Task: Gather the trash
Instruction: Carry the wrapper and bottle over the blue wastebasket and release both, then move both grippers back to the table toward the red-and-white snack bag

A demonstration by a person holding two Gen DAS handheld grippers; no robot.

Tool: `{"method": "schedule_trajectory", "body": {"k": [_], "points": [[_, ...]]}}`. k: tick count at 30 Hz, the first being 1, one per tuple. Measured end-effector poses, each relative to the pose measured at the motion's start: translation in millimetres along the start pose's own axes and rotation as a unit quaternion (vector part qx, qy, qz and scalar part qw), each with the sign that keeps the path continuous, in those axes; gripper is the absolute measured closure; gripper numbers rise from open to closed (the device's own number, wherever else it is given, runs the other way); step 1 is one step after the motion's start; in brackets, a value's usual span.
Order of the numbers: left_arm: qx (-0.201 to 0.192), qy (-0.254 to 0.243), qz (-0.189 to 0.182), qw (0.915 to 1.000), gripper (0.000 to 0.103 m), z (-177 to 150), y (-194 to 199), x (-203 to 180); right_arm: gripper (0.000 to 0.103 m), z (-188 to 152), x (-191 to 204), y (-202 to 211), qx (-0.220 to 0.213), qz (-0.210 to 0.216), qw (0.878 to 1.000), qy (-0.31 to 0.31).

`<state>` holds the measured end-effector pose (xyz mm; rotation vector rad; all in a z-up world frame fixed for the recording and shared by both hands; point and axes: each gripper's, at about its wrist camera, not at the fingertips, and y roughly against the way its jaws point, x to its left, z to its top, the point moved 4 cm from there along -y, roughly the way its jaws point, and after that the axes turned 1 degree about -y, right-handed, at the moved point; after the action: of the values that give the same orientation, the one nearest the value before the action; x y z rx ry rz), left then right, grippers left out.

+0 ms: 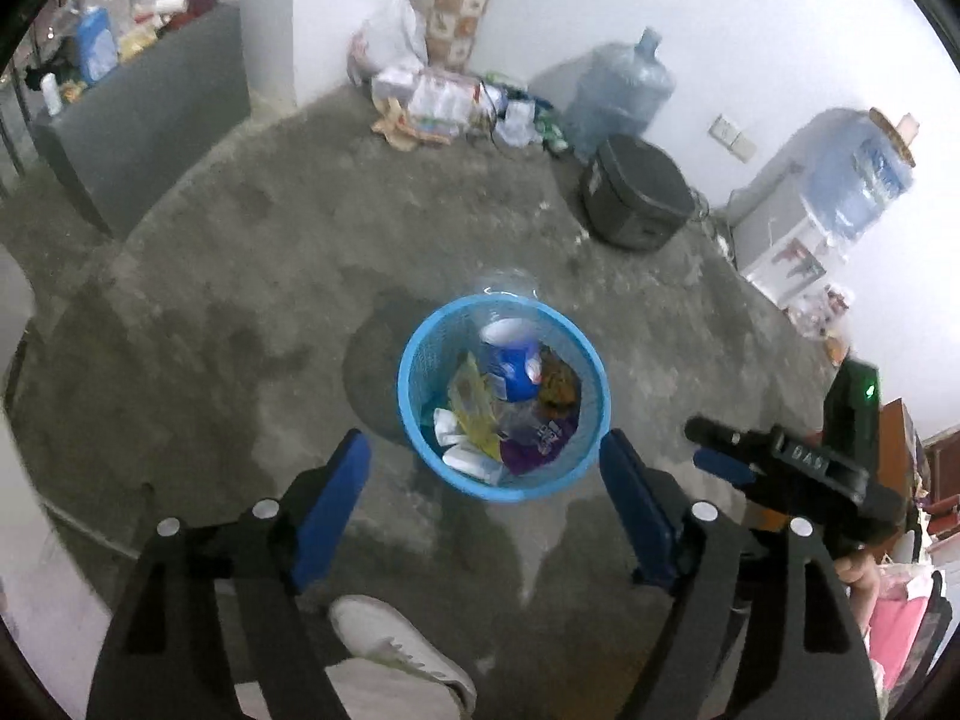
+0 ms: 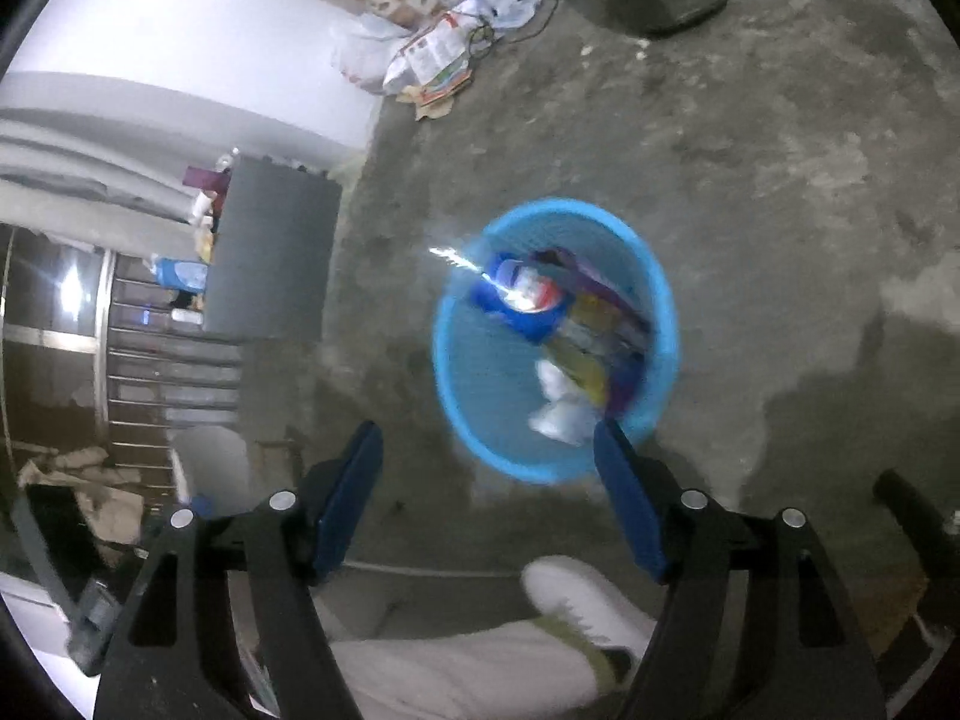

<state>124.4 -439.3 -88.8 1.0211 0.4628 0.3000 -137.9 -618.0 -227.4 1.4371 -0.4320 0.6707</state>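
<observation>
Both the left gripper (image 1: pixel 483 483) and right gripper (image 2: pixel 487 480) hang open and empty near the blue basket (image 1: pixel 591 420); its wrappers (image 1: pixel 471 411) look light, crinkly, best pinched by an edge

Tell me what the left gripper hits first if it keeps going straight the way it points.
Probably the blue basket of trash; the open left gripper holds nothing, and nothing else shows in that line.

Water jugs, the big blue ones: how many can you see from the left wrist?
2. One water jug stands on the floor by the far wall; the other sits upturned on the dispenser at right. Others may be hidden.
</observation>
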Motion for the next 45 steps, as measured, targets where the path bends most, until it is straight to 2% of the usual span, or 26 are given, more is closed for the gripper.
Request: {"method": "schedule_trajectory", "body": {"k": [5,11,15,18,22,25,28,32,33,37,41,45], "points": [[-0.035,0.005,0.002,0.9994,0.025,-15,37,9,0.034,-15,-10,15,-0.010,-0.004,1.000,-0.005],[-0.077,0.013,0.001,0.9969,0.024,-38,85,12,0.034,-21,7,27,-0.024,-0.001,1.000,0.018],[-0.107,-0.009,0.010,0.9941,0.023,-57,120,13,0.034,-32,32,35,-0.027,0.027,0.998,0.049],[-0.120,-0.014,0.014,0.9925,0.020,-75,148,18,0.034,-47,62,37,-0.007,0.061,0.995,0.083],[-0.140,0.009,0.019,0.9900,0.019,-100,190,37,0.034,-65,96,41,0.010,0.081,0.988,0.130],[-0.167,0.035,0.029,0.9850,0.019,-124,230,60,0.034,-77,122,50,0.014,0.095,0.980,0.174],[-0.206,0.066,0.061,0.9744,0.015,-158,274,85,0.033,-92,147,57,0.018,0.118,0.969,0.214],[-0.252,0.114,0.147,0.9497,0.012,-218,332,121,0.032,-121,181,49,0.047,0.148,0.955,0.252],[-0.263,0.123,0.174,0.9410,0.011,-236,346,129,0.031,-129,190,45,0.059,0.157,0.951,0.260],[-0.278,0.150,0.244,0.9167,0.009,-291,377,148,0.031,-171,237,15,0.129,0.190,0.925,0.304],[-0.284,0.201,0.255,0.9023,0.009,-330,390,176,0.031,-221,280,-21,0.197,0.182,0.898,0.349],[-0.301,0.238,0.242,0.8913,0.009,-352,398,208,0.031,-270,314,-44,0.249,0.176,0.869,0.390]]}}
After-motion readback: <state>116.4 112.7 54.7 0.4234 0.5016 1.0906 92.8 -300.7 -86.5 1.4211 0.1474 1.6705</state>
